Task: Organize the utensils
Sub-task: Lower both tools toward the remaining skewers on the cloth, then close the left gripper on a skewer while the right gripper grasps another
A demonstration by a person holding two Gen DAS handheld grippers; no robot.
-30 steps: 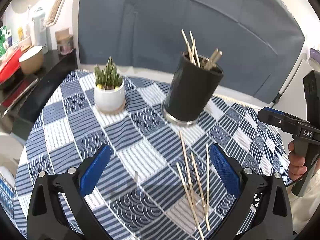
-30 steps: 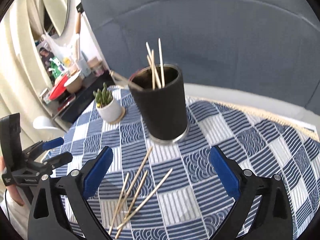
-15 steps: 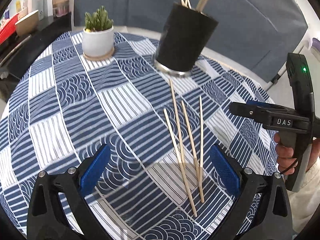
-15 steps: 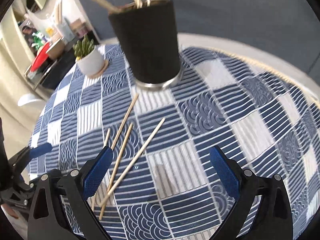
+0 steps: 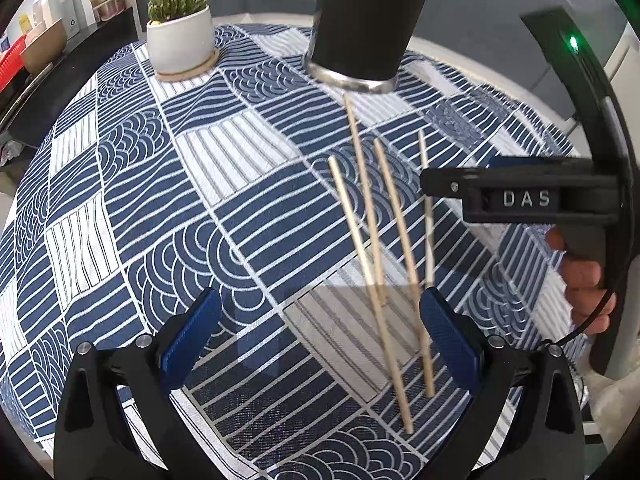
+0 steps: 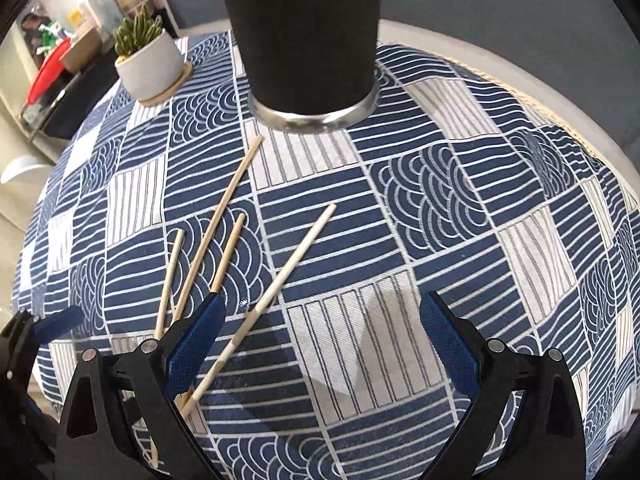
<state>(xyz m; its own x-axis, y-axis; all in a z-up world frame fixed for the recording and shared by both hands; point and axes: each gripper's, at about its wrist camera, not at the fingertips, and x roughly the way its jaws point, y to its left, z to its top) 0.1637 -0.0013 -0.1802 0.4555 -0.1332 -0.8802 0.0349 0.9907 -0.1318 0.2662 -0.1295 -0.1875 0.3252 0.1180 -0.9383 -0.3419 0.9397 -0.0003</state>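
**Four loose chopsticks lie in front of the holder**

Left wrist view: your left gripper (image 5: pixel 320 336) stands wide and empty. The chopsticks (image 5: pixel 374 240) lie fanned on the tablecloth (image 5: pixel 120 200), just in front of the black holder (image 5: pixel 368 20), the longest nearly touching its base. The right gripper (image 5: pixel 516 196) hovers beside them.

Right wrist view: your right gripper (image 6: pixel 322 336) is also wide, holding nothing; the chopsticks (image 6: pixel 296 256) lie left of centre. They look light, stiff, thin and prone to rolling, so pinch one mid-length, across its width.
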